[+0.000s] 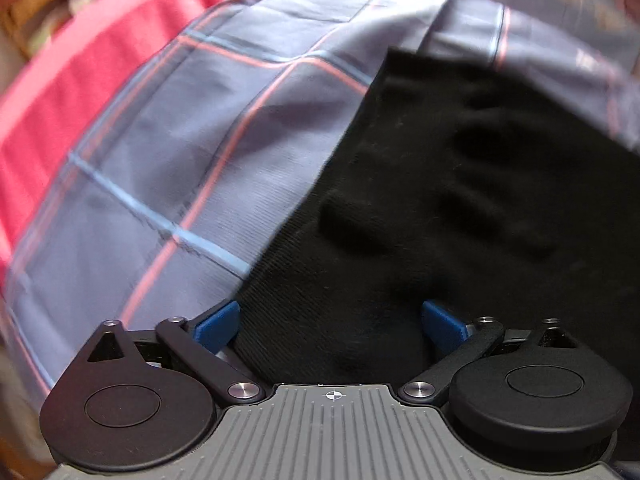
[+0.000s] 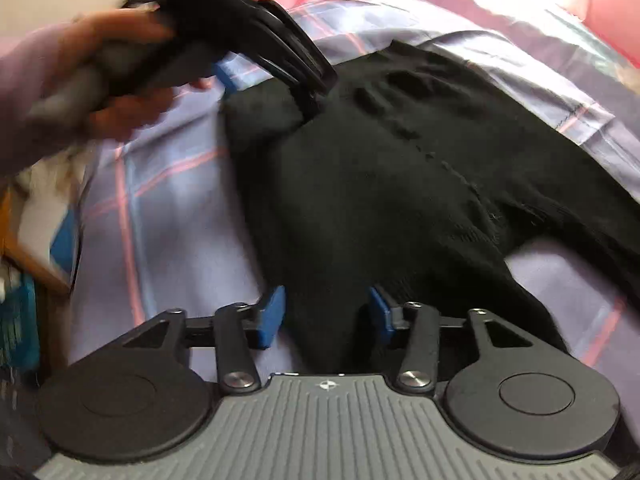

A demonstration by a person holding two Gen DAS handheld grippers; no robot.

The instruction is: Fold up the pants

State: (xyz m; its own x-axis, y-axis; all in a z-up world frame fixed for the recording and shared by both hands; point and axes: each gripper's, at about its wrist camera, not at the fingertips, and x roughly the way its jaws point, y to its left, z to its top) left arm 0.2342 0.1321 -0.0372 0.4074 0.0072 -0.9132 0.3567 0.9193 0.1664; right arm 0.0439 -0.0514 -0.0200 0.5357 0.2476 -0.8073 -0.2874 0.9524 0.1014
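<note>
Black pants (image 1: 460, 184) lie on a blue plaid sheet (image 1: 160, 152). In the left wrist view my left gripper (image 1: 330, 326) has its blue pads (image 1: 218, 322) wide apart with black cloth lying between them. In the right wrist view the pants (image 2: 380, 184) spread across the middle. My right gripper (image 2: 326, 316) has its blue fingers (image 2: 270, 316) apart around a band of the black cloth. The left gripper (image 2: 280, 92) shows at the upper left of that view, held by a hand, its tip at the pants' far edge.
A red cover (image 1: 80, 72) lies beyond the plaid sheet at the left. A wooden edge (image 2: 32, 256) and blue items stand at the left of the right wrist view. The person's hand (image 2: 80, 80) is at the upper left.
</note>
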